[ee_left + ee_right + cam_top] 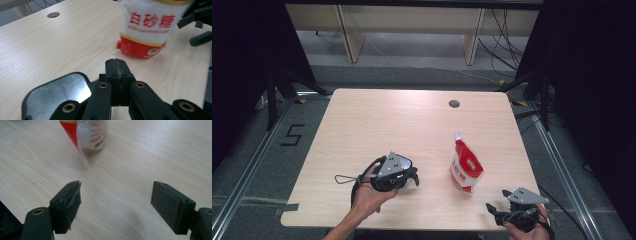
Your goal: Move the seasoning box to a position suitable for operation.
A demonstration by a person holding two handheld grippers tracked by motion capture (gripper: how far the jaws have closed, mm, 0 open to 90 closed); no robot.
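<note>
From the high view, a red and white stand-up plastic pouch of sugar (466,167) stands upright on the pale wood-grain desk (377,120), right of centre and toward the near edge. It stands free, touched by nothing, so it probably keeps itself up on its flat base. The left tongs (414,176) lie low over the desk to the pouch's left, tips aimed at it but apart from it. The right tongs (493,208) sit at the near right corner, also pointing toward the pouch, near it yet not touching. The two hands flank the pouch, which suggests it is the thing to be taken from either side.

In the left gripper view, the left tongs (115,60) are pressed together with nothing between them, the two black pads meeting in a thin seam. The pouch (147,27) stands just ahead, its red base on the desk (50,50) and its printed face turned this way. Closed like this, the tongs could nudge or steady the pouch but not grasp it.

In the right gripper view, the right tongs (116,195) are spread wide and empty, bare desk (150,150) between the pads. The pouch (91,135) is ahead and left of the gap, its side seam facing this way, so a grasp would first need the tongs to move forward and line up.
</note>
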